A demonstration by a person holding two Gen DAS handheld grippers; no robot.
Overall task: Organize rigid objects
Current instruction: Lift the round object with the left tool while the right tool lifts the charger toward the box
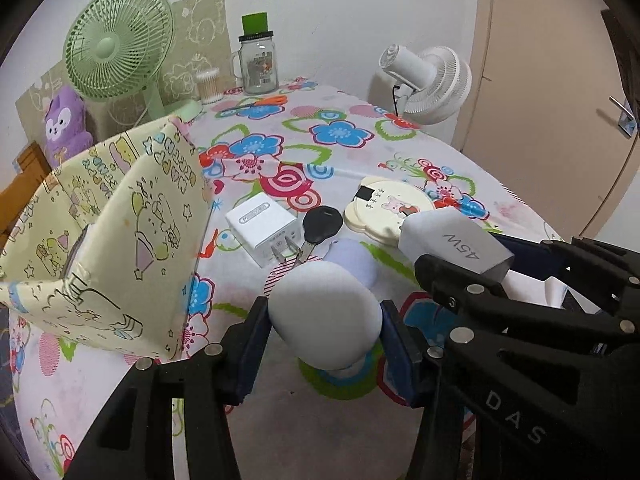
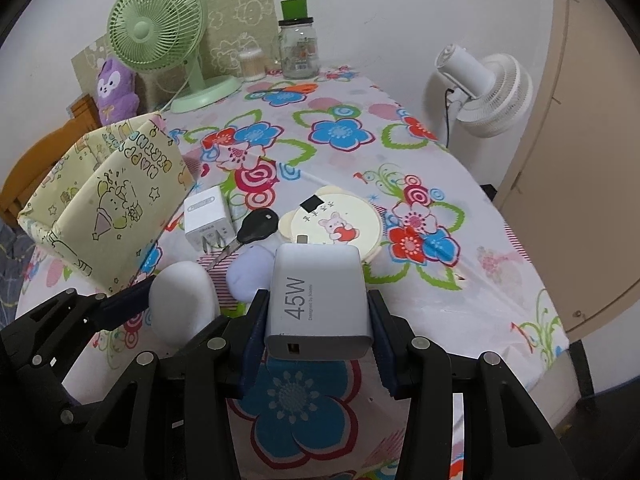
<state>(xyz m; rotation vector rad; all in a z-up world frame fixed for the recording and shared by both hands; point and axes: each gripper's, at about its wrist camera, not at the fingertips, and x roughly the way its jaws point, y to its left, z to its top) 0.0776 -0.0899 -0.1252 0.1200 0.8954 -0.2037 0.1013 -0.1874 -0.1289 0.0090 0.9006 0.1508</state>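
My left gripper (image 1: 324,322) is shut on a white egg-shaped case (image 1: 324,308), lifted just above the flowered tablecloth (image 1: 340,132). From the right wrist view the case (image 2: 182,304) shows at lower left. My right gripper (image 2: 316,306) is shut on a grey 45W charger (image 2: 318,296), which the left wrist view also shows (image 1: 456,240). On the cloth beyond lie a small white plug charger (image 1: 262,228), a black key (image 1: 322,224), a pale lavender rounded piece (image 1: 354,260) and a cream bear-shaped disc (image 1: 384,208). An open yellow patterned box (image 1: 120,220) stands to the left.
At the back of the table stand a green fan (image 1: 116,44), a glass jar with a green top (image 1: 258,64), a tub of cotton swabs (image 1: 209,86) and a purple plush toy (image 1: 66,120). A white fan (image 1: 432,80) and a door (image 1: 560,80) are past the right edge.
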